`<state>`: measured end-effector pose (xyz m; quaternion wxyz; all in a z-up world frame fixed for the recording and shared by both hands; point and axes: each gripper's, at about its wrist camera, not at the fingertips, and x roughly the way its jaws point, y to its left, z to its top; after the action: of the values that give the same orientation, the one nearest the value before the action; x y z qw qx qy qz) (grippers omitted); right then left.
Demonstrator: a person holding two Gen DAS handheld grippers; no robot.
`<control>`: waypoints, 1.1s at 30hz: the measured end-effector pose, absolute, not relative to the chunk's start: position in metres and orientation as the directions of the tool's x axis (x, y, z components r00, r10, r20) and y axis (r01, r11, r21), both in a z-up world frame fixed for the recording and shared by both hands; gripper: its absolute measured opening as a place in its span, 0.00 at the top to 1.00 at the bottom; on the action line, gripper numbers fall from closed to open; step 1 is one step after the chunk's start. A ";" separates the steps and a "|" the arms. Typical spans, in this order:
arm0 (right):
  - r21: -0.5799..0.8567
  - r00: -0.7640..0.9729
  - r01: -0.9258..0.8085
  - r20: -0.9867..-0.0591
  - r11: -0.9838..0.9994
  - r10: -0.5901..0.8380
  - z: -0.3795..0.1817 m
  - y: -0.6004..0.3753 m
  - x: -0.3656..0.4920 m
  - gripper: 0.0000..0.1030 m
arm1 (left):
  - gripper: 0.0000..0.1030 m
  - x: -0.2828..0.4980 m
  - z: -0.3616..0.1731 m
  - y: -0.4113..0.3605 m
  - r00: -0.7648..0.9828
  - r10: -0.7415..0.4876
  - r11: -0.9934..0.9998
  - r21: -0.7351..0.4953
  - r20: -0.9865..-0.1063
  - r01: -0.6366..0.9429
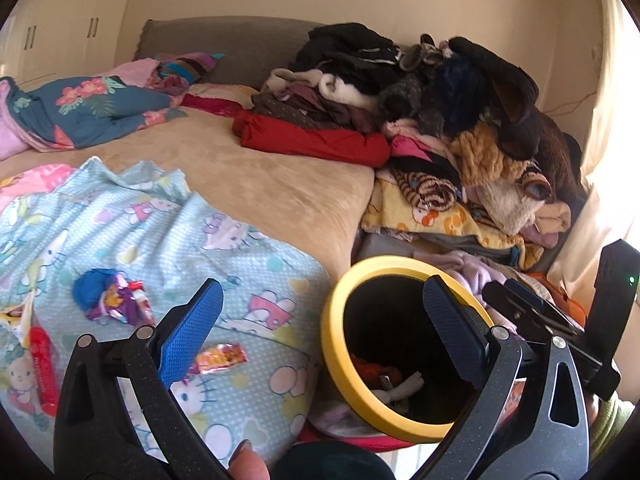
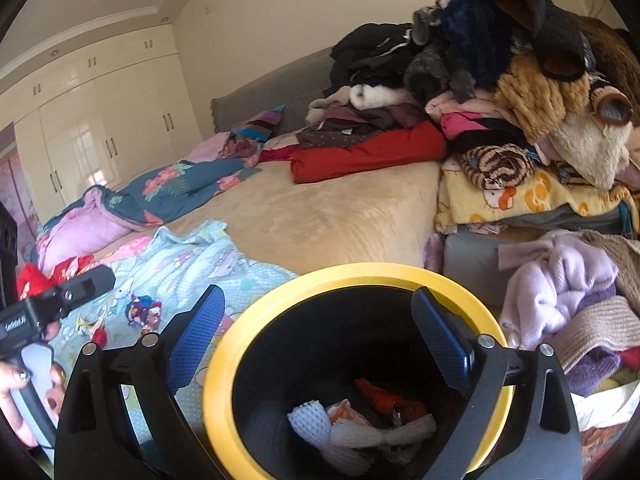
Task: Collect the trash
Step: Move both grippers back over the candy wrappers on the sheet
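**Wrappers on the bed, bin waiting alongside**

Left wrist view: the left gripper (image 1: 320,312) hangs with its fingers spread wide and nothing between them. At lower left, on the Hello Kitty sheet (image 1: 168,220), lies the trash: a crumpled purple-and-blue wrapper (image 1: 112,298), an orange foil wrapper (image 1: 222,358) just below the left finger, and a red packet (image 1: 42,368) at the frame's edge. All look feather-light, crinkly and slick, so a pinch across a raised fold should hold best. The yellow-rimmed bin (image 1: 340,300) sits at lower centre.

Right wrist view: the right gripper (image 2: 318,316) is also wide open and empty, poised over the bin, with white foam netting (image 2: 360,432) and orange scraps (image 2: 384,398) already inside.
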<state>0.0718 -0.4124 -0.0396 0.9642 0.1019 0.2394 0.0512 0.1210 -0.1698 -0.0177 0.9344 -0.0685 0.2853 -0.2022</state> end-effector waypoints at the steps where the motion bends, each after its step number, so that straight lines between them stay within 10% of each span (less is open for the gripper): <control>1: 0.220 0.880 -0.054 -0.451 0.974 0.150 -0.038 -0.409 0.072 0.11 | 0.11 0.121 -0.016 -0.166 0.762 -0.412 0.911 -0.246 -0.500 0.331; 33: 0.168 0.801 -0.297 -0.492 0.940 0.341 -0.019 -0.276 0.087 0.10 | 0.11 0.123 -0.013 -0.043 0.852 -0.239 0.943 -0.320 -0.467 0.089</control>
<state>0.0873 -0.2761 -0.0186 0.9482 0.0412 0.2665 0.1681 0.1227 -0.0429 -0.0134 0.9512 -0.1448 0.2584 -0.0862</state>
